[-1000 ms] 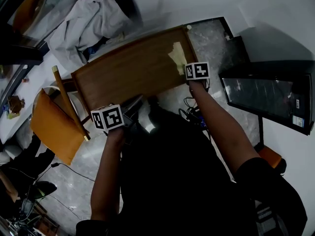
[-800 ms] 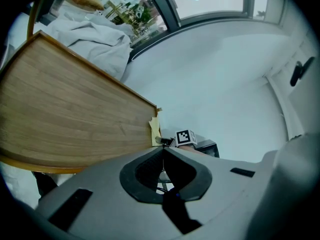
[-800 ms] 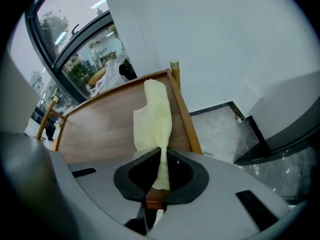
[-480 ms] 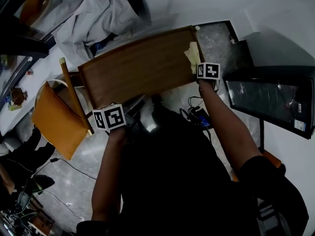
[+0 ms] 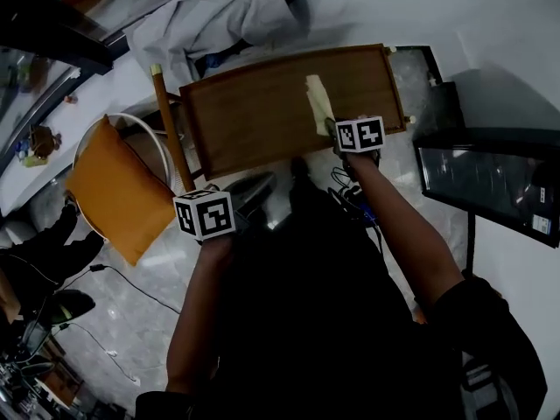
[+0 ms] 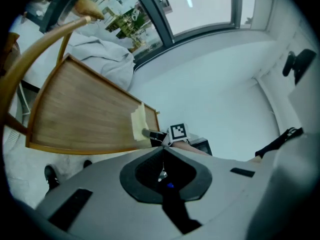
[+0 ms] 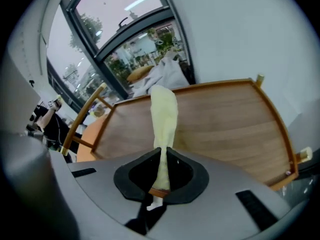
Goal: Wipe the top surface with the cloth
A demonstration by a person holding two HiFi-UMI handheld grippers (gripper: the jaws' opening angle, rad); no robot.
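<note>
Right gripper [image 7: 162, 156] clenches the cloth [image 7: 164, 116], which trails flat over the right part of the table [image 5: 254, 116], likely for dragging. Left gripper [image 6: 161, 156], jaws together and empty, hangs off the table's near edge, clear of the wipe.

Left of the right tongs [image 7: 164, 153], the table [image 5: 254, 121] lies bare to its end; only the cloth [image 5: 318, 103] they grip rests on it, and a low rim edges it. A chair [image 5: 118, 191] stands just beside that end, near the left tongs [image 6: 161, 146]. White fabric [image 5: 219, 16] heaps beyond the far edge, and a dark panel [image 5: 490, 186] stands to the right.
</note>
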